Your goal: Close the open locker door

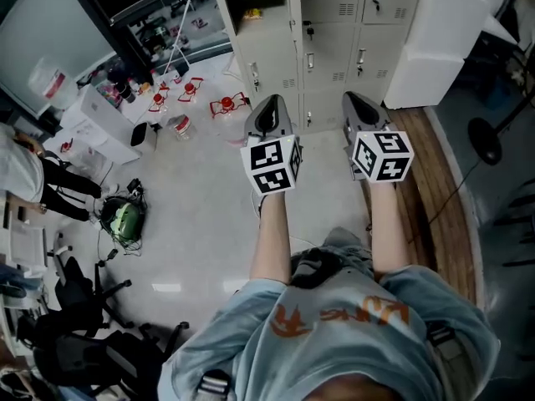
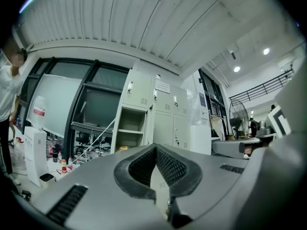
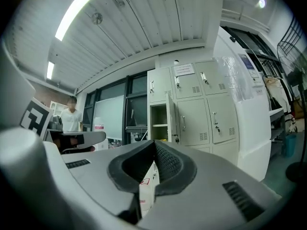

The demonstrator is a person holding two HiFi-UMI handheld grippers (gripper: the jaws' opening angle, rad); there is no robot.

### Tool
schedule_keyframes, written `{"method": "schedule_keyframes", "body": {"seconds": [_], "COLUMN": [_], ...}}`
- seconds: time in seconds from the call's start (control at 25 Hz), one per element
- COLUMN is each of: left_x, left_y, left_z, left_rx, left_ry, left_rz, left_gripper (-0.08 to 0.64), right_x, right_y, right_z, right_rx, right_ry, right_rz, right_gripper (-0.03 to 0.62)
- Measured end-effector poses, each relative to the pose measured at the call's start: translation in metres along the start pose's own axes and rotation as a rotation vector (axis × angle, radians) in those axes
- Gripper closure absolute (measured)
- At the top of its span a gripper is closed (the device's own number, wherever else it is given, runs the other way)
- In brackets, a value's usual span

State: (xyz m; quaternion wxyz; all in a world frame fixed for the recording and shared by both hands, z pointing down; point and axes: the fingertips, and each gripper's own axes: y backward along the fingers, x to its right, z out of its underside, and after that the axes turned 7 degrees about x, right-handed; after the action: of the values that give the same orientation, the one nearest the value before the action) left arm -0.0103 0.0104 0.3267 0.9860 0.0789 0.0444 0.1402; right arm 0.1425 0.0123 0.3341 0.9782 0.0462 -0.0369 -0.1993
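Progress: nothing done yet, as far as I can judge. The locker door [image 3: 171,113] stands swung out toward the room, seen edge-on, beside its open compartment [image 3: 159,122] in the left column of the locker bank [image 1: 334,23]. A shelf and something yellowish show inside the compartment.

Left gripper [image 1: 269,107]: held level, pointing at the lockers, well apart from them. Its jaws are pressed together at the tips with nothing between them.

Right gripper [image 1: 360,104]: the same, level, jaws pressed together and empty, well short of the door.

Left to do, by my estimate: walk up to the lockers, get a gripper against the outer face of the door, and push it round until it sits flush.

Counts:
- grippers: 2, one per hand
- open doors: 1
- shut doors: at least 5 above the gripper body in the right gripper view; more in the lower row, partly hidden
- padlock [image 3: 176,139]: 1, hanging near the open door's lower edge
- big white box [image 1: 435,40] just beside the lockers: 1
- standing fan [image 1: 485,140]: 1
- bystander [image 1: 18,174] at the left: 1
- red-and-white items [image 1: 227,104] on the floor: 3 clear; others too small to tell
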Motion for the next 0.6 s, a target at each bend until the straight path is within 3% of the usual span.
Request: {"method": "schedule_keyframes", "body": {"seconds": [0.6], "left_x": [-0.029], "left_y": [-0.034], "left_z": [-0.008], "left_rx": [0.02], "left_ry": [-0.039], "left_rz": [-0.029], "left_gripper": [0.542], "right_x": [-0.002], "right_y": [-0.056], "right_z": [-0.006], "right_rx": [0.046], "right_ry": [-0.028], "right_rz": [-0.078], "right_gripper": [0.595]}}
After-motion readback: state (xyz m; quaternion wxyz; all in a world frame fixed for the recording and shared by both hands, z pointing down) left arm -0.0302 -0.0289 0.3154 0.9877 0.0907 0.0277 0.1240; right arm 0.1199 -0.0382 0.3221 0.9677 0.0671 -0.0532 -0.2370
